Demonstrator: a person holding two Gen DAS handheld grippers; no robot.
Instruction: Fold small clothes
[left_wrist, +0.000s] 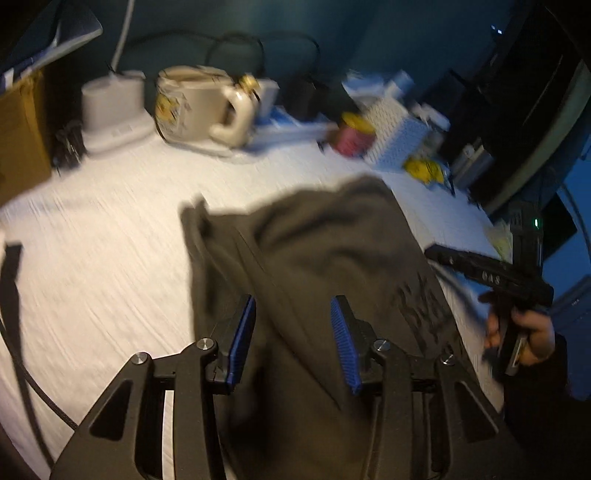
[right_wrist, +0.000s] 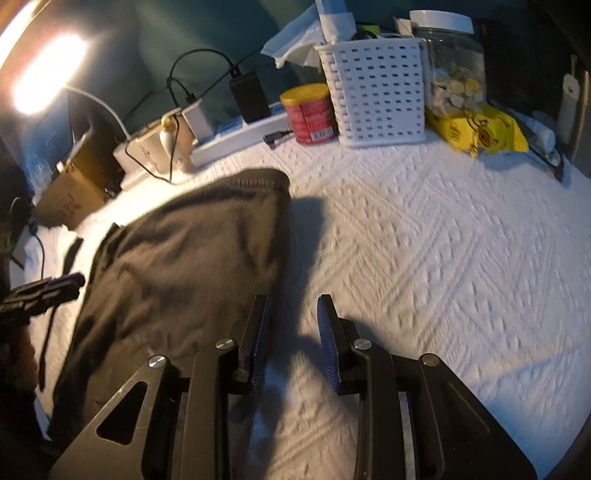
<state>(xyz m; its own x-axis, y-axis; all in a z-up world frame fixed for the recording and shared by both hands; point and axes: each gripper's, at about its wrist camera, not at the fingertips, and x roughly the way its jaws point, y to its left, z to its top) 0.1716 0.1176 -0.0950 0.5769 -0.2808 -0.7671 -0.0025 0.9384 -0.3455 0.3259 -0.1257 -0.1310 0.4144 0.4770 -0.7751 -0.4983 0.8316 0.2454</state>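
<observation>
A dark olive garment (left_wrist: 314, 240) lies rumpled on a white quilted cover (right_wrist: 424, 240); a faint dark print shows near its right side. My left gripper (left_wrist: 293, 301) hovers over the garment's near part with its jaws apart; cloth lies beneath and between the blue pads (left_wrist: 240, 332), not pinched. In the right wrist view the same garment (right_wrist: 184, 258) stretches to the left. My right gripper (right_wrist: 293, 299) is open just off the garment's right edge, with only white cover between its fingers. A hand (left_wrist: 532, 332) holds that gripper at the right of the left wrist view.
Along the back stand a beige mug (left_wrist: 195, 107), a red can (right_wrist: 310, 114), a white slotted basket (right_wrist: 373, 88), a clear jar (right_wrist: 450, 62) and a yellow bag (right_wrist: 480, 129). A cardboard box (right_wrist: 74, 184), cables and a lit lamp (right_wrist: 48, 74) are at the left.
</observation>
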